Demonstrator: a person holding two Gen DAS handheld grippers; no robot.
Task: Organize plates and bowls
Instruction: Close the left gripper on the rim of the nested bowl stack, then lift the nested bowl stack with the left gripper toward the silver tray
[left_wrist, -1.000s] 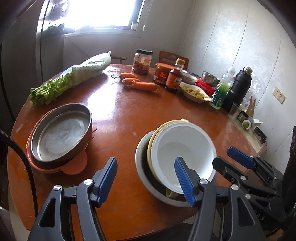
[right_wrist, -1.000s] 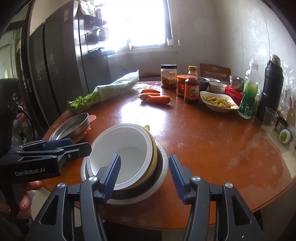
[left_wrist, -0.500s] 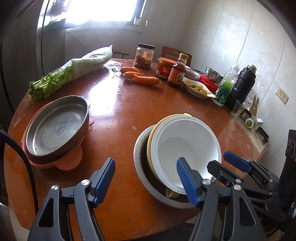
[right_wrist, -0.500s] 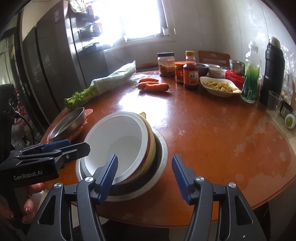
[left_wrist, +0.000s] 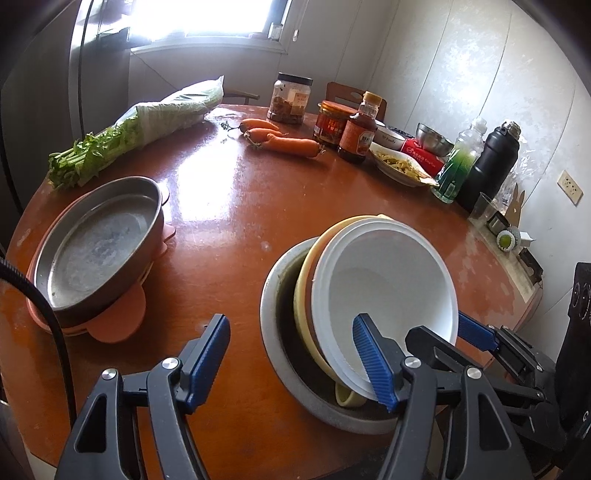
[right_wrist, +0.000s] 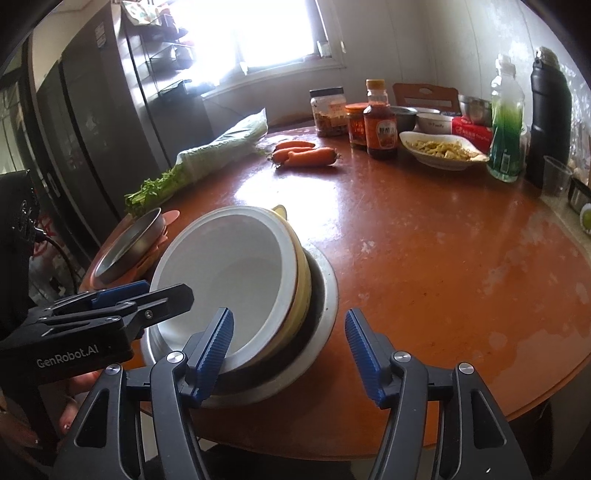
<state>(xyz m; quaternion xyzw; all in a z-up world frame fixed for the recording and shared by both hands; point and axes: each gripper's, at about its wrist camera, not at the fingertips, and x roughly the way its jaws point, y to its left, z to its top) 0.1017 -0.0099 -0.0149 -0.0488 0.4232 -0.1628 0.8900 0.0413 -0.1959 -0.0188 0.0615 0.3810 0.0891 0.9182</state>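
Near the table's front edge stands a stack: a white bowl (left_wrist: 384, 280) (right_wrist: 229, 273) tilted inside a yellow bowl (left_wrist: 306, 295) (right_wrist: 303, 280), both in a grey metal dish (left_wrist: 273, 325) (right_wrist: 328, 291). My left gripper (left_wrist: 291, 363) is open and straddles the stack's near left rim, one finger over the white bowl and the other outside the dish. My right gripper (right_wrist: 288, 354) (left_wrist: 476, 336) is open too and straddles the near right rim the same way. No pad presses on anything. The left gripper (right_wrist: 110, 295) also shows at the left of the right wrist view.
A metal pan (left_wrist: 99, 251) (right_wrist: 129, 243) rests on orange plates at the table's left. Across the far side lie wrapped celery (left_wrist: 140, 129), carrots (left_wrist: 284, 142), jars, a sauce bottle (left_wrist: 358, 133), a dish of food (left_wrist: 399, 166), a green bottle and a black flask (left_wrist: 487, 162). A hand (right_wrist: 74, 406) holds the left gripper.
Both grippers have come down closer onto the bowl stack. The right gripper's jaws stand wider than before, and the left's slightly wider. The bowls have not moved.
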